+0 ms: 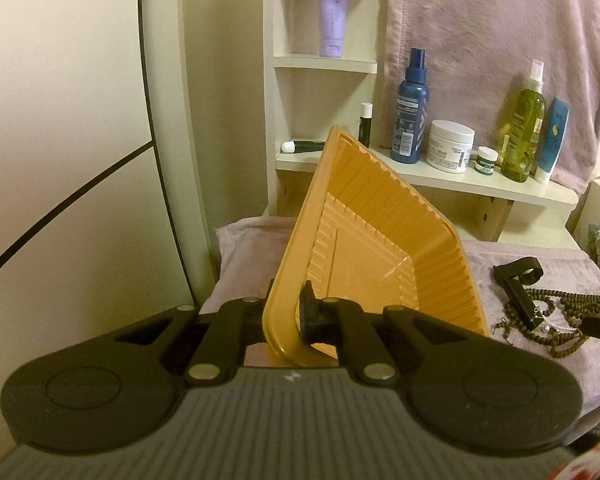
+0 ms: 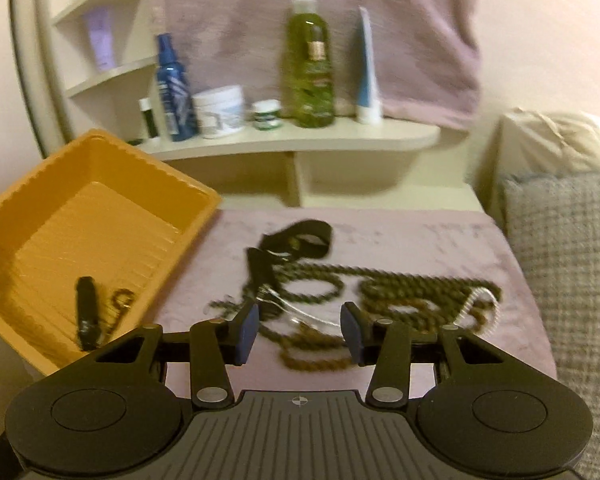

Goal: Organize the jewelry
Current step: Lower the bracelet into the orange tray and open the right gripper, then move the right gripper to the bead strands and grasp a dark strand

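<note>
The left gripper [image 1: 290,312] is clamped on the near rim of the orange tray [image 1: 380,232], pinching the thin wall and holding the tray tipped up on the cloth; the right gripper [image 2: 298,330] stands with its jaws parted and nothing between them, poised just above the near loops of the bead necklace [image 2: 400,284]. In the tray's near corner lie a small black clip [image 2: 86,316] and a little gold chain [image 2: 120,300]; the necklace sprawls in tangled coils over the pink cloth [image 2: 420,236], beside the tray, with a clear beaded strand [image 2: 482,300] at its right and a black strap [image 2: 300,238] beyond. The beads look light, limp and liable to slide and trail; best to pinch a bunched stretch where several loops cross, since a single strand would likely drag the rest. Farther back, a shelf [image 2: 340,138] holds bottles.
</note>
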Demonstrator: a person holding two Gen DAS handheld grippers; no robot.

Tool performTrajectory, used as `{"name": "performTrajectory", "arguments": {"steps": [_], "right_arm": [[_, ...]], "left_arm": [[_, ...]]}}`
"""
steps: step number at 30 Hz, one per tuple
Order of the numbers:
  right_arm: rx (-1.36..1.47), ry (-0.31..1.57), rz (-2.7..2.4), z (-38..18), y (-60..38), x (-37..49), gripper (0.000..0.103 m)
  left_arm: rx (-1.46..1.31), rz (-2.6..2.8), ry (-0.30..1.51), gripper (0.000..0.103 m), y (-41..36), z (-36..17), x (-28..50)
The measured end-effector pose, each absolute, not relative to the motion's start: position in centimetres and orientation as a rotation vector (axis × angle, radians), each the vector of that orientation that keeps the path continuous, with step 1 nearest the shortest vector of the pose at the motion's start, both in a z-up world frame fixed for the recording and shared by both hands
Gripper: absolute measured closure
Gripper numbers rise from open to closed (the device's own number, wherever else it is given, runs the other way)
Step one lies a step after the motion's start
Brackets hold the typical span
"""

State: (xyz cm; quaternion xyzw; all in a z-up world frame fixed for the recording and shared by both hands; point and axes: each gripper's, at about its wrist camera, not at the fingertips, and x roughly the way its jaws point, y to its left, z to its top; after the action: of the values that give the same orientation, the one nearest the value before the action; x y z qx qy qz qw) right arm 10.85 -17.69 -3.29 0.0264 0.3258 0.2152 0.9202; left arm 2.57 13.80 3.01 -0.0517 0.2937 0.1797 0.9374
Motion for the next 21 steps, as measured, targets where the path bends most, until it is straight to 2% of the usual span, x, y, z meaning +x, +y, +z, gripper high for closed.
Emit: {"name": "performTrajectory", "arguments": {"steps": [21], "right_arm": [[0.014, 0.717, 0.379, -5.6, -18.2, 12.0, 0.057]], "left_arm": [[-0.091, 0.368, 0.602, 0.096, 13.5, 3.2, 2.6]]}}
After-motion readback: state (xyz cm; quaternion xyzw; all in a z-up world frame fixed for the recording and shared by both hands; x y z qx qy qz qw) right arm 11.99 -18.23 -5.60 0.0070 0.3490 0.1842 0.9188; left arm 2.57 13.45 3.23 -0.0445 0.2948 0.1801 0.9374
